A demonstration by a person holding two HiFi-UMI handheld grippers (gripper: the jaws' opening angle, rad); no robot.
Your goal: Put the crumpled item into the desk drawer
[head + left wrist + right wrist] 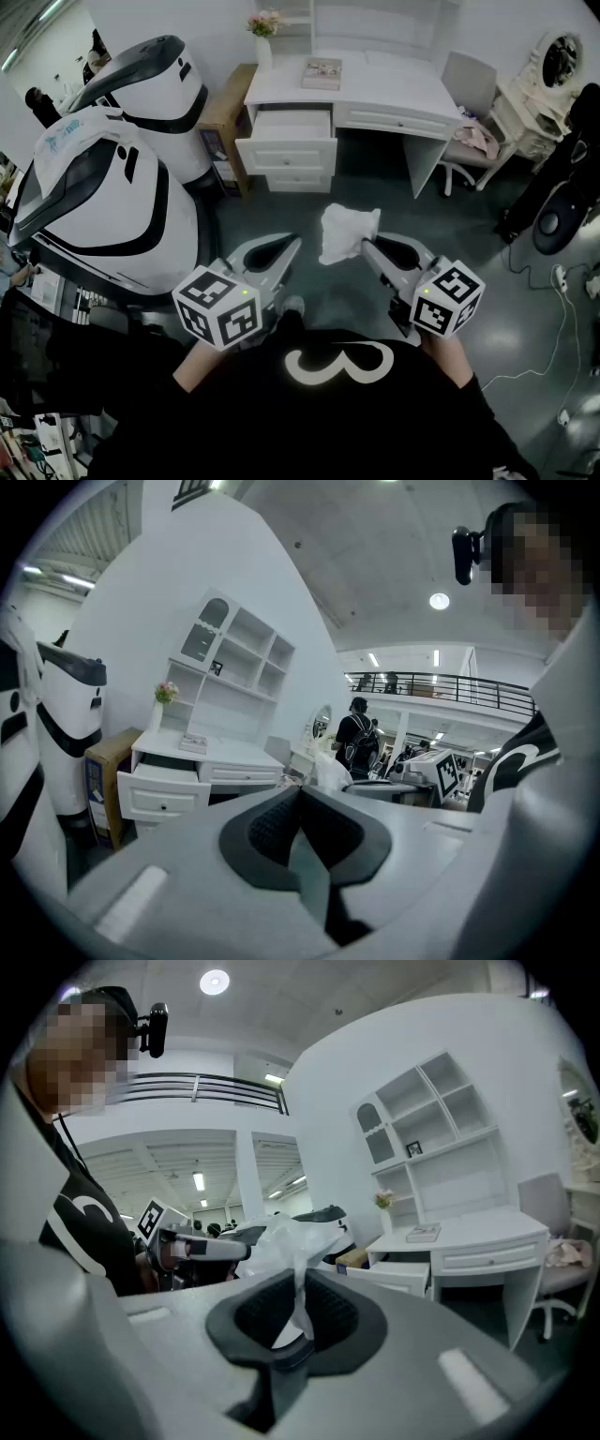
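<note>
A crumpled white plastic bag (345,232) hangs from my right gripper (366,246), whose jaws are shut on it. In the right gripper view the bag (286,1241) bulges above the black pads (333,1314), pinched between them. My left gripper (291,246) is shut with nothing in it; its pads (267,822) meet in the left gripper view. Ahead stands the white desk (375,89), its top left drawer (286,131) pulled open. Both grippers are held in the air above the floor, well short of the desk.
Two large white-and-black machines (103,197) stand on the left. A brown cabinet (225,117) sits beside the desk, a chair (469,122) at its right. A book (322,72) and a flower vase (263,37) rest on the desktop. Cables (553,309) trail on the floor at right.
</note>
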